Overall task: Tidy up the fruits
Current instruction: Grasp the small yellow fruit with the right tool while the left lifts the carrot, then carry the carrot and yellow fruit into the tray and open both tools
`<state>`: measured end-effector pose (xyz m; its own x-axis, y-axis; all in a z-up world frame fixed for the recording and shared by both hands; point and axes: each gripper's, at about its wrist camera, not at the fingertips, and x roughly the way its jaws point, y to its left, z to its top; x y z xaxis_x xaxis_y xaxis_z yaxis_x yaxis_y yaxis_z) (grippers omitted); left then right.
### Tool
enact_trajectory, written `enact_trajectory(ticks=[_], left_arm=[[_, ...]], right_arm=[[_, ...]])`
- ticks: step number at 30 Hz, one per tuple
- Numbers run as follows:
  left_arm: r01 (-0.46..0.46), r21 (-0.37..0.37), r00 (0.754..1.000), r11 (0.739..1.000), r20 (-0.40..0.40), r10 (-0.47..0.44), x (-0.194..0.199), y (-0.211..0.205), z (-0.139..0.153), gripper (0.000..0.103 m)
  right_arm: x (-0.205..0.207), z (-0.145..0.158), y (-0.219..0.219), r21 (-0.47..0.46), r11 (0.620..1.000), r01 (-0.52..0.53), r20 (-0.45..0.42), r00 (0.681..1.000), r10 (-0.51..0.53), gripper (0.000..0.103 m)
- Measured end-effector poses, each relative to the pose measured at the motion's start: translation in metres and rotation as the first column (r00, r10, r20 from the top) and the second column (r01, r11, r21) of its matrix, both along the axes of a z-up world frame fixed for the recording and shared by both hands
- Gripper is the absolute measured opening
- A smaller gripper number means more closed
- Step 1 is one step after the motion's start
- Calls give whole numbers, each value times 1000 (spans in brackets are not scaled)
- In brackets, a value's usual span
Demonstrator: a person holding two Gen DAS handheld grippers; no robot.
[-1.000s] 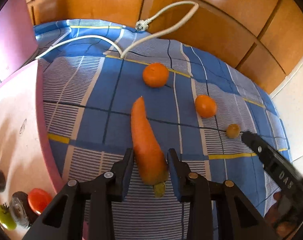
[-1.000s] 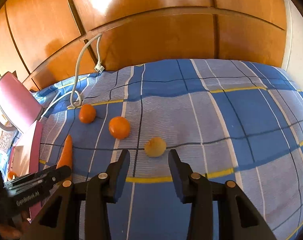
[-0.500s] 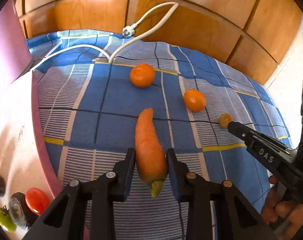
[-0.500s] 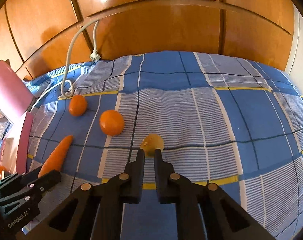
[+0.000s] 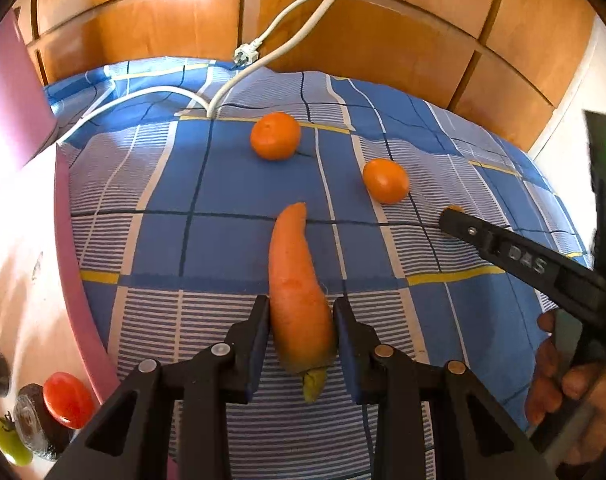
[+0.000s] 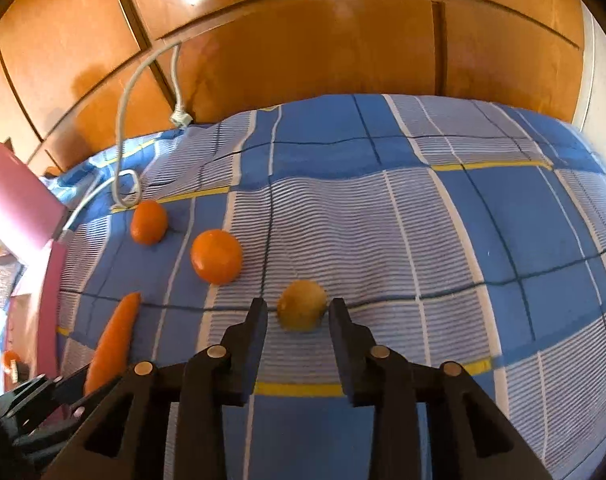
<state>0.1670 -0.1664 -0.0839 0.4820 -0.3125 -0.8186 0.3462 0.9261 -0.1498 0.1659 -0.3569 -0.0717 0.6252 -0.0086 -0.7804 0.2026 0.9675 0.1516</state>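
Carrot (image 5: 299,292): stiff, tapered; my left gripper (image 5: 301,334) clamps its thick end. Right gripper (image 6: 298,314), jaws just reopened, straddles the small fruit (image 6: 301,310) ungripped.

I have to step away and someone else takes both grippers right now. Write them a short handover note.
Left gripper: shut on the carrot, gripped near its stem end. I can't tell whether it is off the cloth.
Right gripper: open. Its jaws have just been opening. The small yellowish fruit sits between them on the checked cloth, not gripped.
The far orange and the near orange lie loose on the cloth beyond the carrot.
Done: carrot grasped.
Left: grip the small fruit, then sort everything, oranges included.
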Motion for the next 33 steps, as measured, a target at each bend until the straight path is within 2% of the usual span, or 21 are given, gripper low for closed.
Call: enact_trajectory(ticks=[8, 15, 27, 33], left_arm=[[-13, -31, 998, 999, 57, 15, -10, 9, 17, 30], [-16, -68, 992, 998, 125, 25, -27, 20, 51, 29], [-54, -117, 978, 992, 193, 76, -61, 56, 85, 29], [-79, -138, 974, 987, 201, 106, -73, 77, 90, 29]], right_arm=[[-13, 4, 10, -30, 999, -32, 5, 999, 32, 26], [-37, 1, 16, 42, 998, -45, -21, 999, 46, 26], [-50, -3, 27, 37, 998, -48, -53, 997, 49, 27], [-46, -4, 35, -29, 999, -43, -79, 996, 41, 27]])
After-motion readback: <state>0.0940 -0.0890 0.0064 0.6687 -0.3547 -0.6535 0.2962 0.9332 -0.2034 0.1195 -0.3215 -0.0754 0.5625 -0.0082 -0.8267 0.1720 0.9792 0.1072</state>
